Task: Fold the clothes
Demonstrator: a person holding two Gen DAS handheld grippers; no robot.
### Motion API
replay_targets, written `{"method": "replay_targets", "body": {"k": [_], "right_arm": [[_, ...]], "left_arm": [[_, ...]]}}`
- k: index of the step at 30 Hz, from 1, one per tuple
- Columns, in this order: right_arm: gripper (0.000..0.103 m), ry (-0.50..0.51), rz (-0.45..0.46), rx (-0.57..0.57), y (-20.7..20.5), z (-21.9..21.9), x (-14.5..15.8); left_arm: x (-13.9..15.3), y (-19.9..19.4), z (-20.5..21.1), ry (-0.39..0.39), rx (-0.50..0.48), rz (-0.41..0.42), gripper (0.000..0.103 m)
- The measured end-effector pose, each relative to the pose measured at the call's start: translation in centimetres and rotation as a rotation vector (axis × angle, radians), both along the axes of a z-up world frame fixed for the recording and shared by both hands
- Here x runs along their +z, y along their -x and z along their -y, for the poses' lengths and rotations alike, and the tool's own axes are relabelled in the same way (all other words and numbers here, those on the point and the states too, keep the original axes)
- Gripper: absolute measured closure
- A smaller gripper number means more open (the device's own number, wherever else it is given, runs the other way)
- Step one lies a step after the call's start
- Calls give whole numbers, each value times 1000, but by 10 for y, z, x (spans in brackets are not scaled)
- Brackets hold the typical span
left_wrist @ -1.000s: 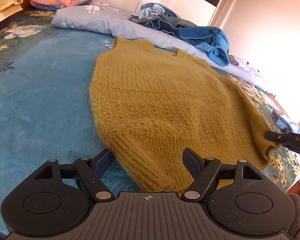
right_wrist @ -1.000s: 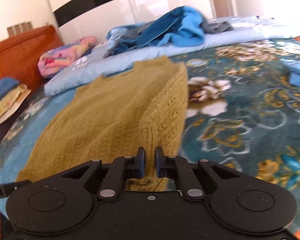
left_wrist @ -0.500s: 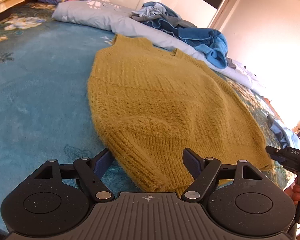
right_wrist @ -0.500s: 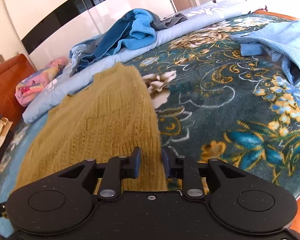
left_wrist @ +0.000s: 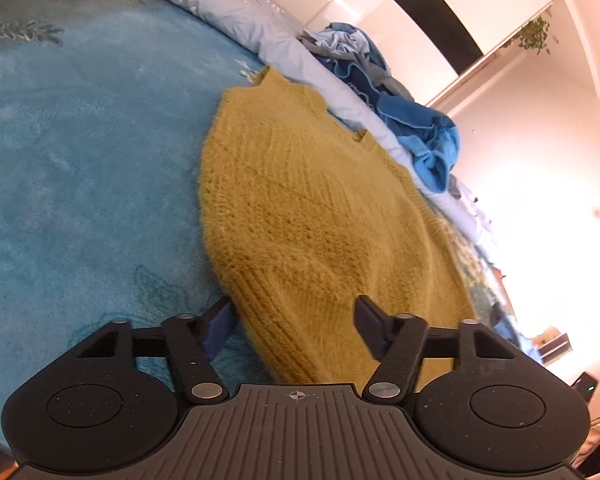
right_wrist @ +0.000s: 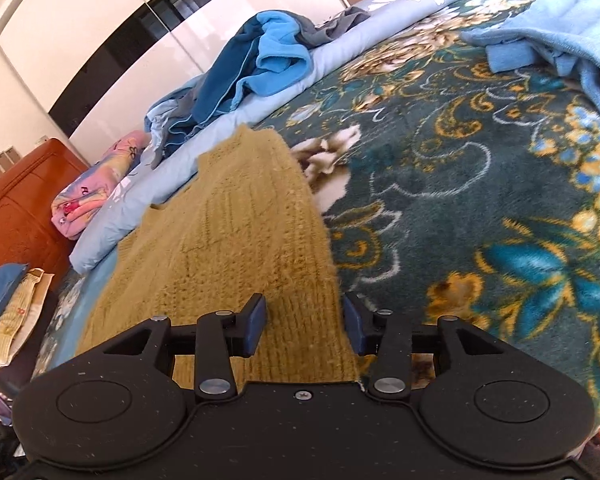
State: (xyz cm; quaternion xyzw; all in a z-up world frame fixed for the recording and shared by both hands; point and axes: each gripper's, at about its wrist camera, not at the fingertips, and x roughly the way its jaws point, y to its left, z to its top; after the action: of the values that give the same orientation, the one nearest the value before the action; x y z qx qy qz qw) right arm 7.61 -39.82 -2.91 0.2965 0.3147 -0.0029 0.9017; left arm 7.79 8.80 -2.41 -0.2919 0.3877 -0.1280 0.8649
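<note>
A mustard-yellow knitted sweater (left_wrist: 308,208) lies flat on the bed, neck end far, ribbed hem near me. My left gripper (left_wrist: 294,316) straddles the hem's left corner; its jaws are closing with the knit between them, and the pads do not press on it. In the right wrist view the sweater (right_wrist: 244,232) runs away from my right gripper (right_wrist: 304,312), which sits over the hem's right corner. Those jaws are opening, and the ribbed edge lies loose between the blue pads (right_wrist: 256,320).
A teal floral blanket (right_wrist: 460,208) covers the bed. A rolled pale-blue duvet (left_wrist: 260,28) carries a heap of blue and grey clothes (right_wrist: 256,64). A light-blue garment (right_wrist: 560,36) lies far right. Folded items (right_wrist: 8,312) and a pink bundle (right_wrist: 96,188) sit by the wooden headboard.
The right gripper, shut on the hem a second ago, has lowered it to the bed and spread its jaws. The left gripper's jaws have narrowed around the other corner, and both views have rolled.
</note>
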Motion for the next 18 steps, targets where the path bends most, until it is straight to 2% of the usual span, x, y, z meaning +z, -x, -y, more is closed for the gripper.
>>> {"method": "replay_targets", "body": {"k": [1, 3, 4, 6, 12, 15, 18], "right_arm": [[65, 18, -7, -1, -1, -2, 1], [86, 40, -21, -9, -1, -3, 1], [88, 40, -27, -13, 0, -2, 1], [91, 33, -29, -20, 2, 1, 2], [92, 40, -11, 2, 21, -3, 16], [93, 39, 5, 28, 36, -10, 25], [93, 40, 15, 39, 51, -13, 30]], "left_arm": [[0, 0, 2, -24, 0, -4, 65], [1, 0, 6, -68, 7, -5, 75], [2, 1, 7, -80, 15, 0, 86], [5, 2, 6, -88, 37, 20, 93], [34, 8, -3, -121, 79, 141, 95], [51, 13, -15, -120, 87, 156, 95], [55, 20, -20, -150, 62, 154, 95]]}}
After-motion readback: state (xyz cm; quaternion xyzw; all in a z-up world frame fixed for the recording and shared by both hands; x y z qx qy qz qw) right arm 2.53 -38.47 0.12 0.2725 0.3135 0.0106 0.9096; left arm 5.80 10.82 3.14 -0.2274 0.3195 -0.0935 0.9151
